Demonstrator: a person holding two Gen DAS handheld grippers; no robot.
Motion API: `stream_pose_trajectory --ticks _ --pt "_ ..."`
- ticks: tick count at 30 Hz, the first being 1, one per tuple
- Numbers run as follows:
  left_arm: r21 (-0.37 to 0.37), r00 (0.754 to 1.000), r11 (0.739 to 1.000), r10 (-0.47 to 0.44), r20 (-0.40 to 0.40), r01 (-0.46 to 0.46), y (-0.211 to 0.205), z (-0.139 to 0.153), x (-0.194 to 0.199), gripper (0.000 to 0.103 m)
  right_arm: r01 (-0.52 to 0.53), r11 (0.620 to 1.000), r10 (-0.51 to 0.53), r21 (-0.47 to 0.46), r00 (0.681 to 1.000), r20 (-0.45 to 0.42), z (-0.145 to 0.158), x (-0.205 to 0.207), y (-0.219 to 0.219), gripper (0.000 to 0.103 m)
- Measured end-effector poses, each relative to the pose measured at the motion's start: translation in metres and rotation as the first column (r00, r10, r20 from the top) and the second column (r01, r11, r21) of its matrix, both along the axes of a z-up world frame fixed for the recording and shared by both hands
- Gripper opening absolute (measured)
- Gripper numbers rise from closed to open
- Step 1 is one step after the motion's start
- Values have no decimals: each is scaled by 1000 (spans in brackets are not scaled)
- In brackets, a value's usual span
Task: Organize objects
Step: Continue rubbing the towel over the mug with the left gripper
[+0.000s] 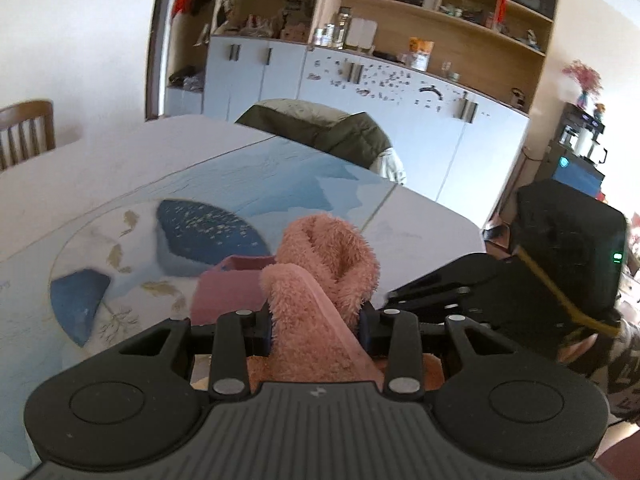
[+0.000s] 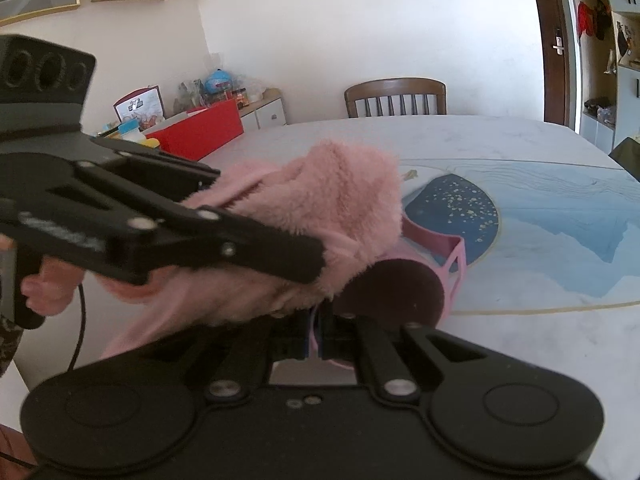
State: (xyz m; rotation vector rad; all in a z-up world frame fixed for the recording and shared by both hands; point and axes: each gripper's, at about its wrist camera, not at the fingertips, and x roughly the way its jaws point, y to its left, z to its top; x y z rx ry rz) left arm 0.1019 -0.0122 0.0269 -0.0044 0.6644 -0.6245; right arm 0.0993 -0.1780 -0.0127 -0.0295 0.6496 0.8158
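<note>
A fluffy pink slipper is held above the table. My left gripper is shut on the slipper's sole end, which sticks up between its fingers. In the right wrist view the left gripper comes in from the left, clamped on the slipper. My right gripper is shut on a thin pink edge beneath the slipper; I cannot tell whether it belongs to the slipper or to the pink basket. The basket also shows in the left wrist view, behind the slipper.
The white table has a blue patterned round inlay. Wooden chairs stand at its far sides; one chair has a green jacket draped on it. A red box and clutter sit left of the table. Cabinets line the wall.
</note>
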Motion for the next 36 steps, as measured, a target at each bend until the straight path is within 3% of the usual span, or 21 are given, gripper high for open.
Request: stream_pose_trajectory --ticks 13,17,20,28,36 --pt "6 983 985 175 -51 -175 48 -20 26 36 4 1000 -4 0 1000 2 0 -3 0 3" --pt "45 967 969 246 -66 -244 59 -31 33 36 10 1000 -10 -1 1000 1 1 0 -2 3" --pt "31 959 962 271 -77 -270 68 -28 31 35 17 1000 -17 4 1000 -1 2 2 -6 3" --pt "6 988 993 115 99 -116 54 21 -20 36 21 1000 -21 13 1000 -6 0 5 -9 3" --pt "11 992 999 -52 115 51 10 30 -30 36 23 1000 -23 5 1000 -3 1 5 -8 3"
